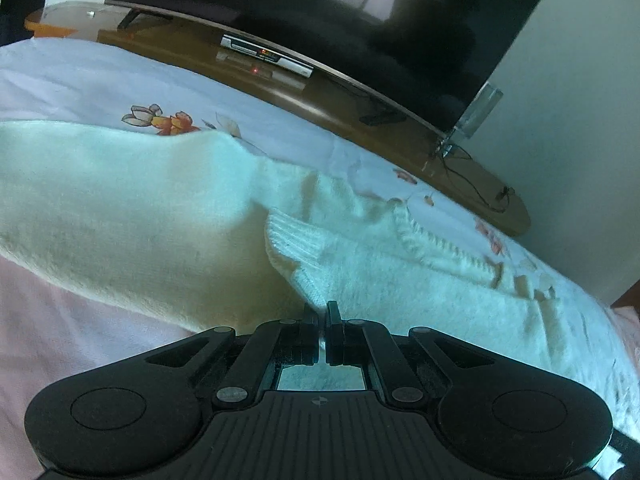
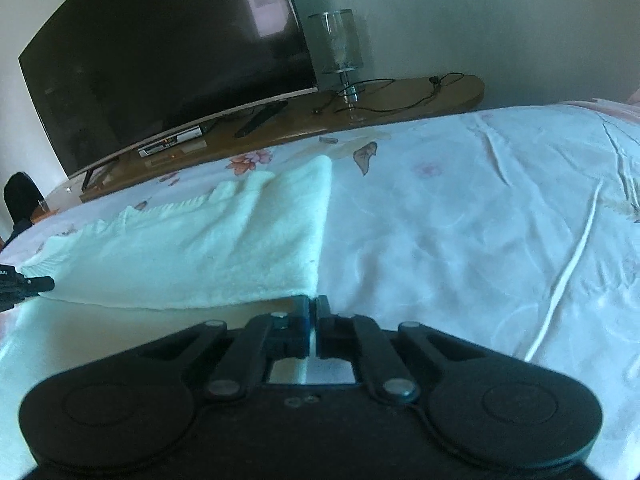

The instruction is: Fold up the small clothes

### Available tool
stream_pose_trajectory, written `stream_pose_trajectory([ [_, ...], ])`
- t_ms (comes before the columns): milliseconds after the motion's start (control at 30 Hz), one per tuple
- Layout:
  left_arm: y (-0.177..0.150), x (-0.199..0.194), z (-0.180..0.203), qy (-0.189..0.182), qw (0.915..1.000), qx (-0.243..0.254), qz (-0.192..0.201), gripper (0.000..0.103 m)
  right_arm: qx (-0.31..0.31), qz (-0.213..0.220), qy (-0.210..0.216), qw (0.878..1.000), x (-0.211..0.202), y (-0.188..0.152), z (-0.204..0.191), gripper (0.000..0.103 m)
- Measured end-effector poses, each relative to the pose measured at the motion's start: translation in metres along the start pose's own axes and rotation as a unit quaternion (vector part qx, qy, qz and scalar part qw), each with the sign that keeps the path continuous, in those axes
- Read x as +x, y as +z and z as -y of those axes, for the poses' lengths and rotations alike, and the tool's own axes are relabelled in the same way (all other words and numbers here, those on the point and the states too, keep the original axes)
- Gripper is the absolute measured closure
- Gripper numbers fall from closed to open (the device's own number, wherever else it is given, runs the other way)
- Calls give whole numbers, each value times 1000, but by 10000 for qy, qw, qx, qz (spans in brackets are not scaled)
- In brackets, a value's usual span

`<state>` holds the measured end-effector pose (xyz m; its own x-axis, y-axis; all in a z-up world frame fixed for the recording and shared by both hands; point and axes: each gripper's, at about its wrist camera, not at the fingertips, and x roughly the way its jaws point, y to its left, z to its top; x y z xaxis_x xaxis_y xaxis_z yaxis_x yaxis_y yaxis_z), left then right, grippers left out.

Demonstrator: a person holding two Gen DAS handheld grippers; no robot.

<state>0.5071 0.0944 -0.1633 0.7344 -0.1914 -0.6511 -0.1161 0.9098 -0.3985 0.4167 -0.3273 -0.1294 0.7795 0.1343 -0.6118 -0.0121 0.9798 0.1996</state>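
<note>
Left wrist view: we pinch the left gripper [image 1: 322,312] tight on the near edge of 1 white knit sweater [image 1: 160,208], lying on the floral bedsheet [image 1: 100,76], likely readying a fold. Right gripper [image 2: 313,307] looks clamped on its right hem corner, to lift evenly. Behind: 1 TV [image 2: 168,52], 1 lamp [image 2: 340,48].

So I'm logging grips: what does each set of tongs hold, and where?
Left tongs pinch the sweater at its near edge; right tongs pinch its near corner.
</note>
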Motion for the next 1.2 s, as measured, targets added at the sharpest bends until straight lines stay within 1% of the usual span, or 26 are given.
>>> stream_pose_trajectory([
  [100,0,-2,0,8,10000,-4,45,100,-30,-2,13,10000,1,-1,0,100],
  [200,-4,-3,5,62,9997,221,97,100,-78,-58,48,9999,1,0,2,99],
  [433,-6,-4,0,8,9999,-18,150,100,-23,-96,149,9998,-2,1,4,92],
  [500,-8,-5,-3,-28,9998,-107,168,100,-4,-108,186,9998,-2,1,6,93],
  [567,-9,-5,-4,-43,9997,-138,184,100,16,-109,178,9998,-1,1,7,95],
  [633,-10,-10,-9,-67,9991,-383,180,100,-10,-109,133,9999,-1,1,6,95],
  [700,-13,-22,-15,164,9985,-394,338,100,-60,-121,106,9999,0,1,4,95],
  [733,-16,-28,-24,182,9978,-512,391,100,-48,-123,101,9999,0,1,4,95],
  [767,-18,-34,-37,107,9960,-780,422,100,-38,-119,100,9999,0,1,4,94],
  [833,-18,-49,-51,49,9919,-1057,704,100,-49,-83,117,9999,1,0,3,93],
  [867,-15,-57,-56,159,9903,-1084,851,100,-40,-74,125,9999,1,0,4,92],
  [900,-12,-59,-59,114,9897,-1121,888,100,18,-70,142,9999,-1,0,5,90],
  [933,-8,-58,-60,15,9900,-1131,842,100,118,-57,167,9998,-3,0,7,83],
  [967,-3,-54,-57,-25,9918,-1033,756,100,217,17,197,9996,-8,1,9,80],
  [1000,0,-50,-53,-51,9931,-954,683,100,293,92,202,9993,-11,2,10,80],
  [1033,3,-42,-50,-82,9947,-889,520,100,348,152,209,9991,-14,3,11,80],
  [1133,6,-26,-42,16,9961,-852,236,100,364,201,240,9988,-16,8,8,80],
  [1200,5,-22,-38,15,9960,-873,212,100,292,179,251,9991,-15,10,5,80],
])
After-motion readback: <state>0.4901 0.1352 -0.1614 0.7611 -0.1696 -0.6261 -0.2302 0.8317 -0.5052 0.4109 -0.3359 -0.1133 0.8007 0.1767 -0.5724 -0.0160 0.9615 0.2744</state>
